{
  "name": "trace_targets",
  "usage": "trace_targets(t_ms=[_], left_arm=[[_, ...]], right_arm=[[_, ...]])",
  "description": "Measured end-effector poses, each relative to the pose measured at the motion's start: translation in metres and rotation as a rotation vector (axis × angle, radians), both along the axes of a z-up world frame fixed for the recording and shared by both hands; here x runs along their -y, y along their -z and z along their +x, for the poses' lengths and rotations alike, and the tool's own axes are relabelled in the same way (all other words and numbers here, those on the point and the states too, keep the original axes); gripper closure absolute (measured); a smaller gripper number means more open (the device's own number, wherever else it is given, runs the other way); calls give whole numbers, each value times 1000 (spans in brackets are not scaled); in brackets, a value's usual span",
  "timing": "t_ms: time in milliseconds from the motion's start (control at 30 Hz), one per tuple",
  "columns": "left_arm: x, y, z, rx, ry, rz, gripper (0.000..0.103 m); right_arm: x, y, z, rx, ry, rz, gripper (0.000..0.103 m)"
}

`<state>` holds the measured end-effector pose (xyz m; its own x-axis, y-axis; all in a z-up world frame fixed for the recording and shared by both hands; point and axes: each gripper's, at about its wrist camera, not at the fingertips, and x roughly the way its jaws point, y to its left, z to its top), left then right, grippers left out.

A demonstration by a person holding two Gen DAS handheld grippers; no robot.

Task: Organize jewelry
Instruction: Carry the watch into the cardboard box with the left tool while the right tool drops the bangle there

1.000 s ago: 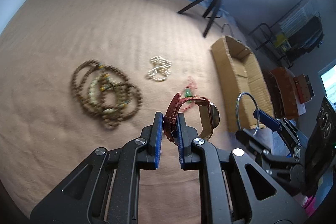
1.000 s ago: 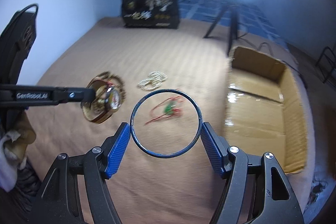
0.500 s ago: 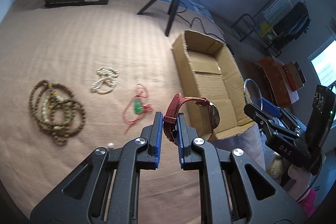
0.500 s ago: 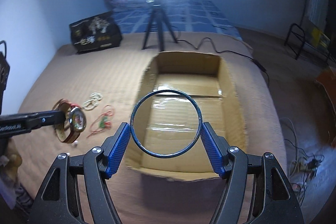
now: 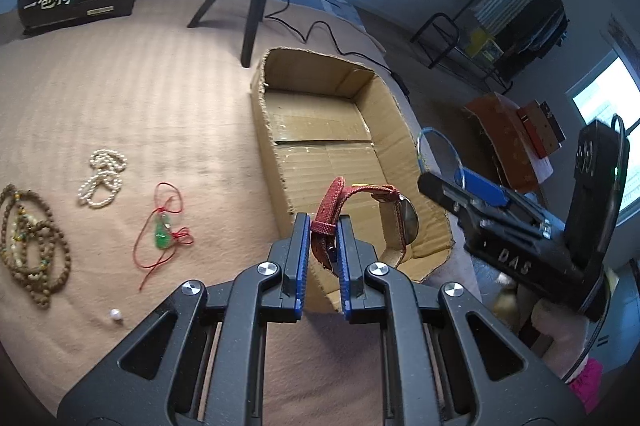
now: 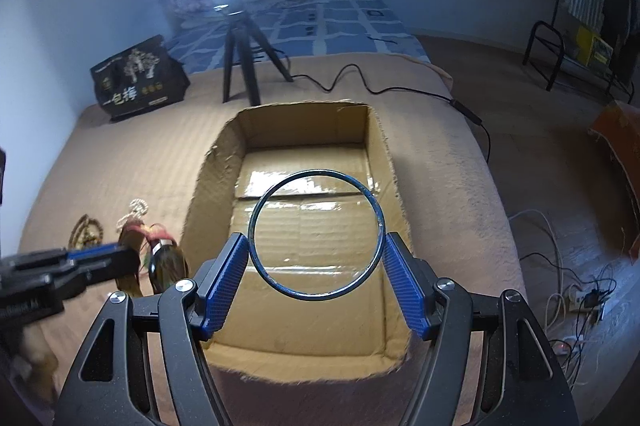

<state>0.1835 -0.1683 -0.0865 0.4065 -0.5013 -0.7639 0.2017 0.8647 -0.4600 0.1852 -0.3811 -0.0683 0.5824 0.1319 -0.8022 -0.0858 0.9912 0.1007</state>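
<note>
A wristwatch [image 5: 374, 216] with a woven red strap and a round metal case is pinched by its strap between the ribbed blue pads of the left gripper [image 5: 324, 226], which is clenched on it; the watch is held in the air over the near left rim of a cardboard box [image 5: 267, 130]. A thin, dark blue circular bangle [image 6: 316, 232] is clamped across its width between the textured blue pads of the right gripper [image 6: 316, 266] and is held above the box floor, whose corrugated flaps are sealed with glossy tape. In the left wrist view, on the ribbed tan blanket [image 5: 132, 94], a small green pendant on red cord [image 5: 162, 232] lies at about 9 o'clock from the watch, a looped strand of white pearls [image 5: 103, 178] at about 10 o'clock, and coiled brown wooden beads [image 5: 34, 242] at the far left edge. A single loose pearl [image 5: 115, 314] rests at about 8 o'clock.
</note>
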Motion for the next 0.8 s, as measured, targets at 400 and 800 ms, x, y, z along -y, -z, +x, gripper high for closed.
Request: trace_targets(t_ms=[400, 800], left_arm=[[20, 14, 7, -24, 45, -7, 92], [18, 16, 8, -35, 55, 5, 78]], right_arm=[[6, 6, 12, -19, 27, 50, 34], [7, 6, 12, -22, 51, 37, 31]])
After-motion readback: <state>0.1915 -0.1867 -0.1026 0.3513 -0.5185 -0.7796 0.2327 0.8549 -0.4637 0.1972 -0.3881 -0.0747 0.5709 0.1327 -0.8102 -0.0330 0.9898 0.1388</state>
